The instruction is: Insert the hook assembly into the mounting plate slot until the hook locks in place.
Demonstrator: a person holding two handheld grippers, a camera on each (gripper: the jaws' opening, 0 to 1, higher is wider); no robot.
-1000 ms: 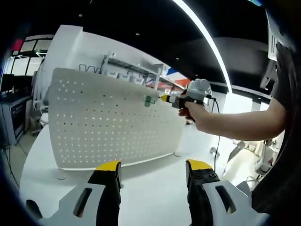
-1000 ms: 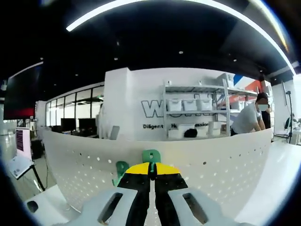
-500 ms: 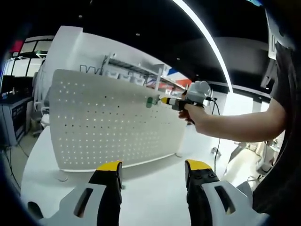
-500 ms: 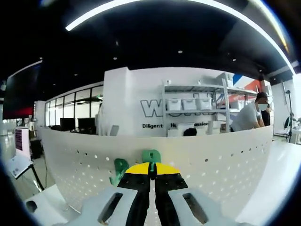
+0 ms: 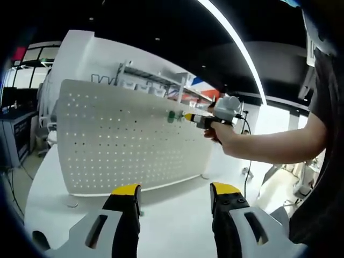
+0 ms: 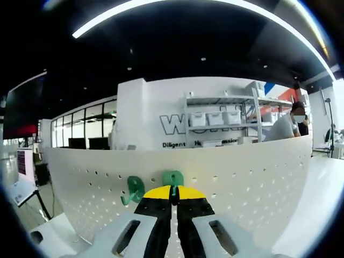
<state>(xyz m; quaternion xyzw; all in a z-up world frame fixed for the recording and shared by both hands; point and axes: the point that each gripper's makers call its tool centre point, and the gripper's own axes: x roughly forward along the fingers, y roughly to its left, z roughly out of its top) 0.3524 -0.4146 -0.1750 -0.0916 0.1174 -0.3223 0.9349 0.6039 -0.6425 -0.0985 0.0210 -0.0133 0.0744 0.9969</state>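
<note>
Right tool pinched shut on a green hook, held up against the upper part of the white pegboard standing upright on the white table. A second green hook sits on the board just beside it. Left tool jaws wide apart, holding nothing, hovering low over the table. Wall lettering behind the board reads "W…" and "Diligent" (rest hidden). Shelf holds white bins.

Office/lab, bin shelving, wall lettering
</note>
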